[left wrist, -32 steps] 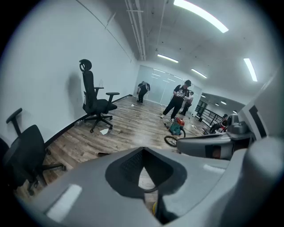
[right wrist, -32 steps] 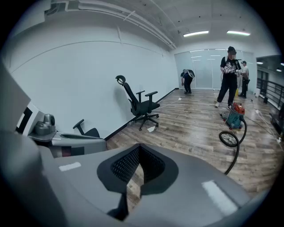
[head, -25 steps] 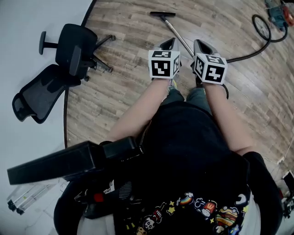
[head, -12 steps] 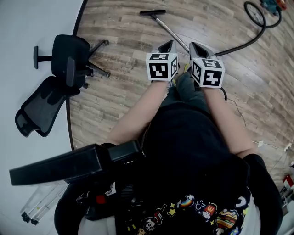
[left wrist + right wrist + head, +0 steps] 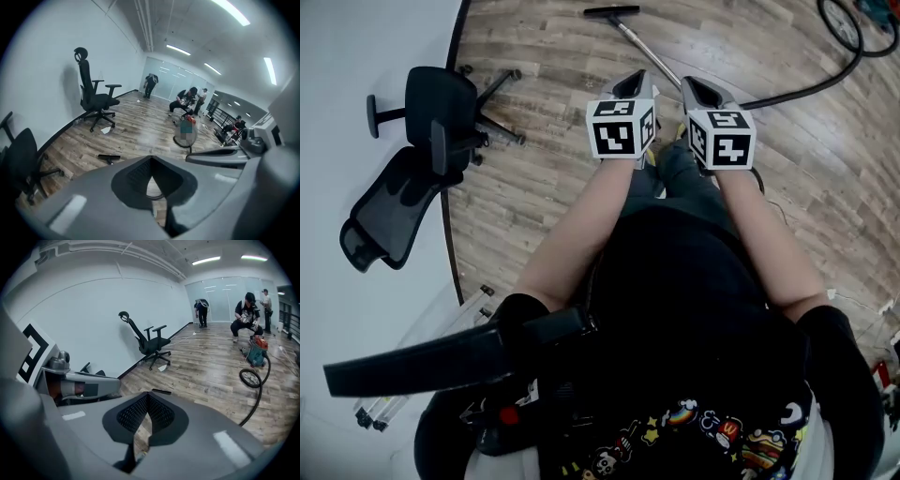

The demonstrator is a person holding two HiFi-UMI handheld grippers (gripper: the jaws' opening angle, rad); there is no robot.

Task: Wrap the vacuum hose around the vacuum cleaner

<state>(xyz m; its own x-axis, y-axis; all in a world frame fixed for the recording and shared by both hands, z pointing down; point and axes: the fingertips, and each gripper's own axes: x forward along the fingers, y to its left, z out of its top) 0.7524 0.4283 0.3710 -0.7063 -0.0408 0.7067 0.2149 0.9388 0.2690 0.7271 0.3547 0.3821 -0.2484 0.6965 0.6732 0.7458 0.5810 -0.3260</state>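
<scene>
your left gripper (image 5: 630, 86) and right gripper (image 5: 698, 89) were both closed on nothing, their dark mesh pads (image 5: 131, 416) pressed together. just past them a thin metal wand (image 5: 642, 47) met a smooth black hose (image 5: 797, 89) curving over the plank floor (image 5: 544, 187). the right gripper view showed the teal drum vacuum (image 5: 257, 352) whole, well away, with the hose coiled beside it. the head view cut it off.

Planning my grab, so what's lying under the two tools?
The wand on the floor, running in between left tool and right tool. Its near end is hidden by them and the knees.
</scene>
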